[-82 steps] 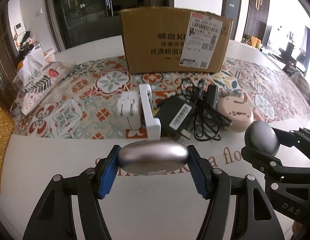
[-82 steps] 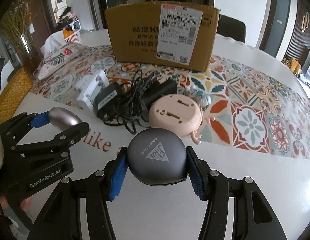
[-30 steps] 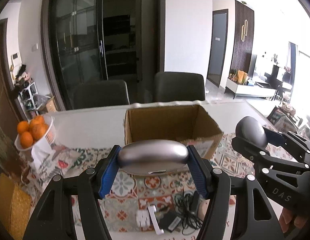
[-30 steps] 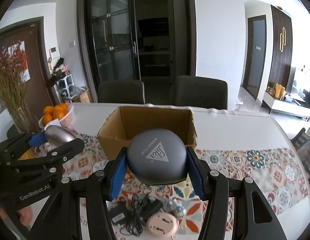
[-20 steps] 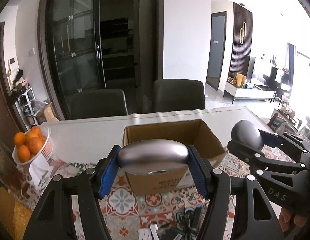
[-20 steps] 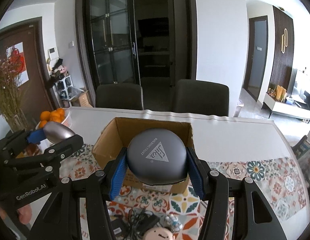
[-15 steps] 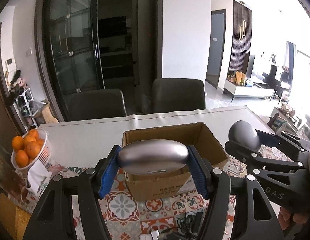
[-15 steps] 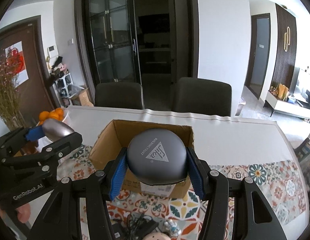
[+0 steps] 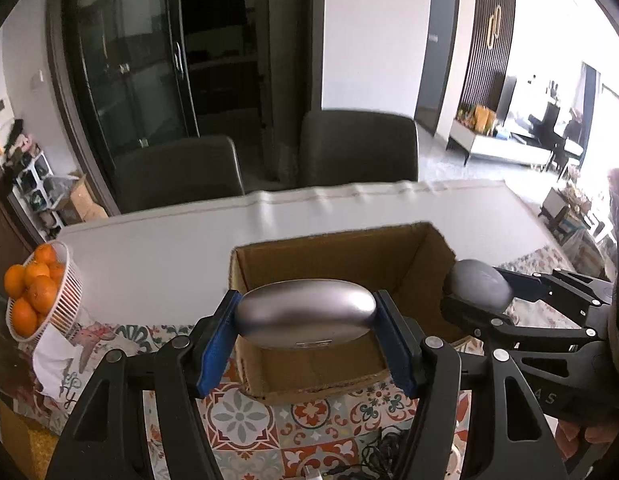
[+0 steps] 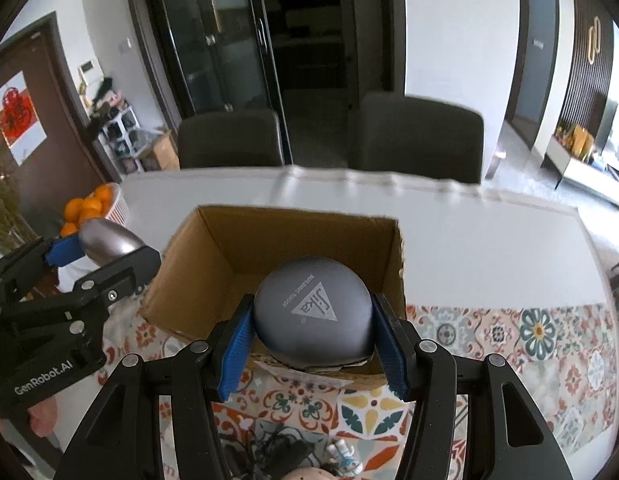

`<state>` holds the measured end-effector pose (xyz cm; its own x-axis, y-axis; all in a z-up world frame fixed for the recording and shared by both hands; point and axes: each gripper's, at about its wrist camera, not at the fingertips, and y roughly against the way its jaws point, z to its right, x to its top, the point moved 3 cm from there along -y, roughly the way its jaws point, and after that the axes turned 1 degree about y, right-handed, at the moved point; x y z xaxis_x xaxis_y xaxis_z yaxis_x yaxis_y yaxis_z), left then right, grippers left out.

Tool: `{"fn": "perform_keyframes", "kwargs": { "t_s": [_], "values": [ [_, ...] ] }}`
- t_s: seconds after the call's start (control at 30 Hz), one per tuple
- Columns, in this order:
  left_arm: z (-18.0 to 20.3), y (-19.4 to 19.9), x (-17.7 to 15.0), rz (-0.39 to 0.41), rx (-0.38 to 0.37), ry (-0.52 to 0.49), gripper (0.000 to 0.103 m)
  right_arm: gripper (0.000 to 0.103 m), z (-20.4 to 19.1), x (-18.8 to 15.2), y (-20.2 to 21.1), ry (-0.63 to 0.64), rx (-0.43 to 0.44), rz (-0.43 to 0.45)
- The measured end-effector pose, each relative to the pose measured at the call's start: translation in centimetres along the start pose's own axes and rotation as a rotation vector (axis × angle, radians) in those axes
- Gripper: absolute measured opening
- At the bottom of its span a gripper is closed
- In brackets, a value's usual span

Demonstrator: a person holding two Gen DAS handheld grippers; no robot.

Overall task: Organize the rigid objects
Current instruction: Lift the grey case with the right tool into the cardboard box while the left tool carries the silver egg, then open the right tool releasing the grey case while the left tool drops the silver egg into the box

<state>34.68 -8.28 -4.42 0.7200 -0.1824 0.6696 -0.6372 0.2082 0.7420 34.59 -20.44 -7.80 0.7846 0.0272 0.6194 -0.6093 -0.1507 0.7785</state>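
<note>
My left gripper (image 9: pixel 305 316) is shut on a silver oval case (image 9: pixel 305 314), held in the air over the near edge of the open cardboard box (image 9: pixel 349 248). My right gripper (image 10: pixel 311 320) is shut on a dark grey rounded case (image 10: pixel 311 316) with a triangle logo, held over the box's (image 10: pixel 213 248) near wall. Each gripper shows in the other view: the right one with its grey case (image 9: pixel 477 286) at the box's right corner, the left one with its silver case (image 10: pixel 107 242) left of the box. The box looks empty inside.
The box stands on a patterned tile runner (image 10: pixel 529 336) on a white table (image 9: pixel 157 256). A basket of oranges (image 9: pixel 37 292) stands at the left. Black cables (image 10: pixel 281 460) and a small figure (image 10: pixel 343 458) lie near the front. Two dark chairs (image 10: pixel 417 136) stand behind the table.
Both grippers, with their cases still held, have moved forward and down toward the box, which now looks larger and closer. The items on the runner have slid out of the bottom of the views.
</note>
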Motion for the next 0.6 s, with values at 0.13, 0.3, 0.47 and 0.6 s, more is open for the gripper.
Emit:
{"fn": "perform_keyframes", "kwargs": {
  "t_s": [0.13, 0.3, 0.47, 0.6],
  "values": [
    [-0.3, -1.9, 0.1, -0.054, -0.004, 0.014, 0.065, 0.056, 0.7, -0.2, -2.1, -0.027, 0.024, -0.05],
    [-0.4, -3.9, -0.3, -0.12, -0.005, 0.019, 0.065, 0.056, 1.3, -0.4, -3.9, -0.047, 0.026, -0.082],
    [-0.5, -4.8, -0.9, -0.154, -0.003, 0.026, 0.065, 0.056, 1.4, -0.7, -4.9, -0.046, 0.016, -0.11],
    [-0.7, -5.4, -1.1, -0.181, -0.003, 0.041, 0.065, 0.059, 1.3, -0.6, -4.9, -0.04, 0.006, -0.104]
  ]
}}
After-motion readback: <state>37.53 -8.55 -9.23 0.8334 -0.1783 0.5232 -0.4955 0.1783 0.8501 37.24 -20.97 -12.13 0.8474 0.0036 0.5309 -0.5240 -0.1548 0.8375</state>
